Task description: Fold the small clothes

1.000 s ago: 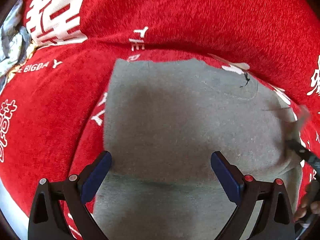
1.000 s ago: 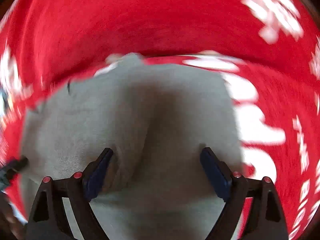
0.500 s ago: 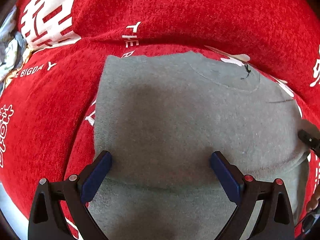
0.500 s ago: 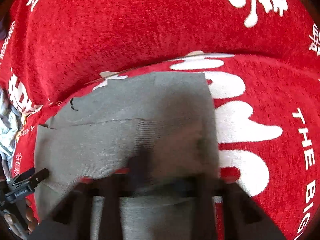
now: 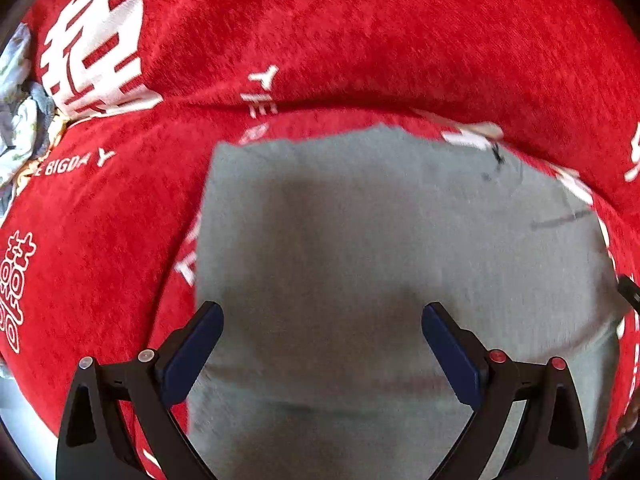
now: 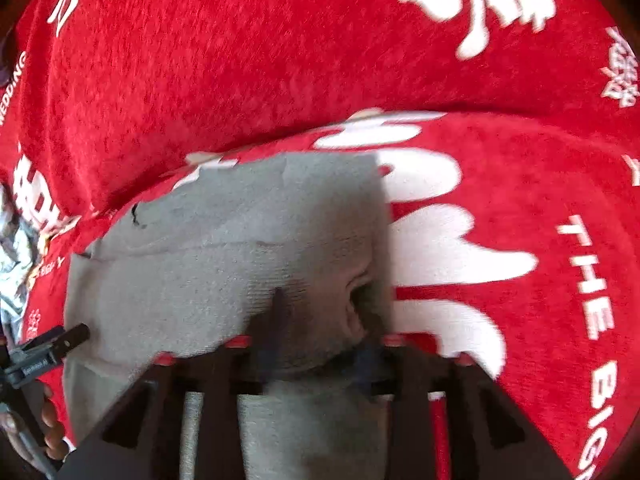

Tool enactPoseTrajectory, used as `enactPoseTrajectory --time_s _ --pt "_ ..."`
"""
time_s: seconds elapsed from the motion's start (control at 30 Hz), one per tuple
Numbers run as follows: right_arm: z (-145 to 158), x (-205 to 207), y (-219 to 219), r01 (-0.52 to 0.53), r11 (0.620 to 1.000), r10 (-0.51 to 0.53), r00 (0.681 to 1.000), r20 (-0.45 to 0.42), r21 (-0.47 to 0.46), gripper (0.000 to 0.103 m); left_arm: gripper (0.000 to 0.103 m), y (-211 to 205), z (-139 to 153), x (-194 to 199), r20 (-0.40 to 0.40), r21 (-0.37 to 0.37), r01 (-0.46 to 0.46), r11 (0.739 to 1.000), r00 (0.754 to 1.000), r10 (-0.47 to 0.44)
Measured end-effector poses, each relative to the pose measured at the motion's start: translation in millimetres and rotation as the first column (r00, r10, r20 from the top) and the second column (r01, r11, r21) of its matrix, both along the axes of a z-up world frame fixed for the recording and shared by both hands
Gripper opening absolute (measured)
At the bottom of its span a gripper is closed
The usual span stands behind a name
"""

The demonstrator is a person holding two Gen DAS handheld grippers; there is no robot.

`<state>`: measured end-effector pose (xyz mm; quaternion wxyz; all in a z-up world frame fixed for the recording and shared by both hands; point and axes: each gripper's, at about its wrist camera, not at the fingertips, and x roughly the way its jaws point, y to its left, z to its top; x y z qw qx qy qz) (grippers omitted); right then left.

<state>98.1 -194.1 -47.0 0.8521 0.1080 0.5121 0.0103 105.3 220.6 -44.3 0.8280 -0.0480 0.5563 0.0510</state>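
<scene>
While grey garment [image 5: 360, 248] lies flat on red printed blanket [image 5: 360, 40], left gripper [image 5: 322, 336] hovers above it, jaws spread wide, empty. Right gripper [image 6: 320, 344] blurred, fingers narrowed, pinching bunched fold of garment [image 6: 224, 280] near right edge.

A plush red cover [image 5: 360, 48] printed with white Chinese characters and English lettering spreads over a soft, cushioned surface, possibly a sofa or bed, with a crease running across where it rises at the back. A grey knit garment [image 5: 360, 248] lies flat on it, partly folded. At the far left edge sits a crumpled pale patterned cloth [image 5: 18, 120], blurred and hard to identify.
</scene>
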Motion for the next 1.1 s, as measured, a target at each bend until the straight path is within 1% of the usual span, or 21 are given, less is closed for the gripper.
enactPoseTrajectory --time_s 0.03,0.1,0.17,0.2,0.23,0.27,0.33,0.4,0.43,0.47,0.53,0.57,0.63,0.73,0.77,0.83,0.9,0.93,0.97,1.03,1.1 --pt "7 -4 -2 0.031 0.999 -0.029 0.999 0.029 -0.045 0.071 0.100 4 0 6 0.001 0.002 -0.010 1.000 1.000 0.010" --pt "17 -6 -2 0.056 0.995 -0.050 0.996 0.069 -0.085 0.071 0.100 9 -8 18 -0.016 -0.003 -0.012 1.000 1.000 0.012" --pt "22 -5 10 0.024 0.996 -0.017 0.996 0.084 -0.085 0.071 0.103 12 -29 32 -0.089 -0.027 -0.018 0.999 0.996 0.015" --pt "21 -5 17 -0.002 0.996 0.009 0.997 0.081 -0.085 0.072 0.103 17 -34 35 -0.077 -0.057 -0.040 0.998 0.996 0.036" --pt "19 -3 28 -0.045 0.995 0.051 0.996 0.075 -0.085 0.071 0.103 19 -33 38 -0.062 -0.066 -0.054 0.996 0.997 0.050" --pt "16 -3 39 -0.089 0.992 0.095 0.993 0.068 -0.086 0.071 0.103 19 -33 42 -0.074 -0.064 -0.055 0.996 0.996 0.050" --pt "4 1 59 -0.156 0.983 0.160 0.986 0.040 -0.094 0.072 0.103 15 -32 55 -0.079 -0.042 -0.034 0.999 0.996 0.030" --pt "-18 12 68 -0.178 0.980 0.175 0.984 -0.036 -0.092 0.073 0.103 13 -34 68 -0.095 0.000 -0.012 1.000 0.995 0.011" --pt "-27 16 67 -0.174 0.980 0.169 0.984 -0.059 -0.096 0.074 0.103 14 -36 75 -0.109 0.002 -0.008 1.000 0.994 0.009" --pt "-27 17 68 -0.175 0.978 0.173 0.984 -0.026 -0.113 0.078 0.103 17 -36 79 -0.117 -0.004 -0.015 1.000 0.993 0.015" --pt "-29 20 72 -0.200 0.969 0.196 0.980 -0.045 -0.143 0.081 0.103 25 -32 82 -0.118 0.013 -0.047 0.999 0.992 0.048" --pt "-28 21 74 -0.211 0.965 0.206 0.977 -0.051 -0.157 0.081 0.103 28 -27 78 -0.104 0.013 -0.065 0.998 0.992 0.066" --pt "-21 18 76 -0.216 0.962 0.208 0.976 -0.064 -0.165 0.081 0.103 29 -19 62 -0.083 -0.030 -0.067 0.997 0.994 0.065" --pt "-17 7 82 -0.233 0.962 0.227 0.972 -0.061 -0.140 0.081 0.103 13 -14 26 -0.067 -0.056 -0.008 0.998 0.998 0.004" --pt "-18 4 88 -0.248 0.958 0.240 0.968 -0.072 -0.145 0.081 0.103 3 -14 14 -0.064 -0.042 0.025 0.999 0.998 -0.028" --pt "-21 -12 103 -0.291 0.931 0.284 0.957 -0.064 -0.221 0.081 0.103 -17 -19 -8 -0.069 0.011 0.085 0.996 0.994 -0.085" --pt "-18 -24 106 -0.295 0.919 0.292 0.955 -0.049 -0.261 0.081 0.103 -23 -15 -22 -0.025 0.069 0.089 0.994 0.996 -0.087" --pt "-15 -28 105 -0.282 0.926 0.279 0.959 -0.051 -0.252 0.081 0.103 -26 -12 -27 -0.021 0.083 0.080 0.993 0.997 -0.078" --pt "-10 -34 102 -0.268 0.934 0.265 0.963 -0.046 -0.236 0.081 0.103 -27 -8 -32 -0.020 0.074 0.070 0.995 0.997 -0.068" --pt "-3 -46 100 -0.265 0.944 0.262 0.964 -0.042 -0.198 0.081 0.103 -27 0 -45 -0.009 0.007 0.061 0.998 0.998 -0.061" --pt "-10 -55 107 -0.306 0.931 0.295 0.952 -0.086 -0.197 0.081 0.103 -34 2 -59 -0.024 0.003 0.062 0.998 0.998 -0.062"
